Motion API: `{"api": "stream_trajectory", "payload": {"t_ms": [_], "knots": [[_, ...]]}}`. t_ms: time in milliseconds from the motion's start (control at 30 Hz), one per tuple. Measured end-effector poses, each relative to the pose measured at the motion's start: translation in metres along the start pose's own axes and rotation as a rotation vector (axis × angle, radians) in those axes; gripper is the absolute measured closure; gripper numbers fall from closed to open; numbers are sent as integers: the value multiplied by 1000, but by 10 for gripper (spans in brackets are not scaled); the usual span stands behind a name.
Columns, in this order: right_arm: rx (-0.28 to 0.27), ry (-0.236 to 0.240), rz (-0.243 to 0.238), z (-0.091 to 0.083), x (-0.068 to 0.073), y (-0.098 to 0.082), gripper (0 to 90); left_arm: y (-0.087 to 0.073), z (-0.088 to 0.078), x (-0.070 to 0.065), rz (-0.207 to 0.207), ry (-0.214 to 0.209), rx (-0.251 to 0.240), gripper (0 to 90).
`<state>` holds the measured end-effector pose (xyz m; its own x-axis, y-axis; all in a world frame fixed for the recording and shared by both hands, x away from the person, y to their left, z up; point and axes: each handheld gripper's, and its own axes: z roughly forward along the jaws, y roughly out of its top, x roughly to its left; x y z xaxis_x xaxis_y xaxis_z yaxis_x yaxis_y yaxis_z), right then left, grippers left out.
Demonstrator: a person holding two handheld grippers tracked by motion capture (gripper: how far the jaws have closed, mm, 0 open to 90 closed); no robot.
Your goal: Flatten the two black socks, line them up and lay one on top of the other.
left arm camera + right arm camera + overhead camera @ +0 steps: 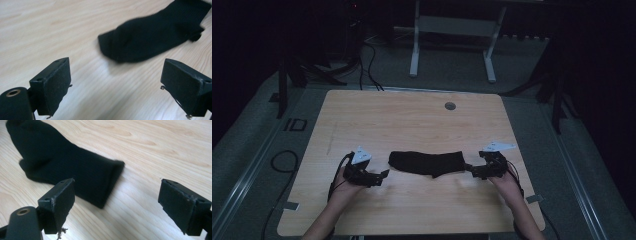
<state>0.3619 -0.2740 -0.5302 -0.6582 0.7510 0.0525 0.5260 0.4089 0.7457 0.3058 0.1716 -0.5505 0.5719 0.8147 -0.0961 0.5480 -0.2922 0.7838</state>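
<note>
A black sock [426, 162] lies flat across the middle of the wooden table [412, 120], stretched left to right. My left gripper [383, 175] sits just off the sock's left end, open, with bare wood between its pads. In the left gripper view the sock [152, 31] lies ahead of the open left gripper [115, 86], apart from it. My right gripper [469, 169] is at the sock's right end, open. In the right gripper view the sock's cuff [75, 173] lies ahead and left of the open right gripper [116, 202], with nothing between the pads.
A round grommet hole [450, 106] is set in the table near its far edge. Beyond the table stands a white desk frame [452, 35] on the dark floor, with cables [367, 60] at the far left.
</note>
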Motion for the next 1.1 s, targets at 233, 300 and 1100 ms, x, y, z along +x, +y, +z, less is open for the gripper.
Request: {"api": "stream_trajectory", "payload": {"t_ms": [233,300,1100], "knots": [[14,-9,23,-9,-12,-17,137,-20,-11,7,-32,44,37,71],[16,-13,33,-12,-14,-21,137,-24,-14,9,-40,49,32,60],[3,-122,167,-54,-36,-74,138,-62,-53,28,-124,110,11,43]]}}
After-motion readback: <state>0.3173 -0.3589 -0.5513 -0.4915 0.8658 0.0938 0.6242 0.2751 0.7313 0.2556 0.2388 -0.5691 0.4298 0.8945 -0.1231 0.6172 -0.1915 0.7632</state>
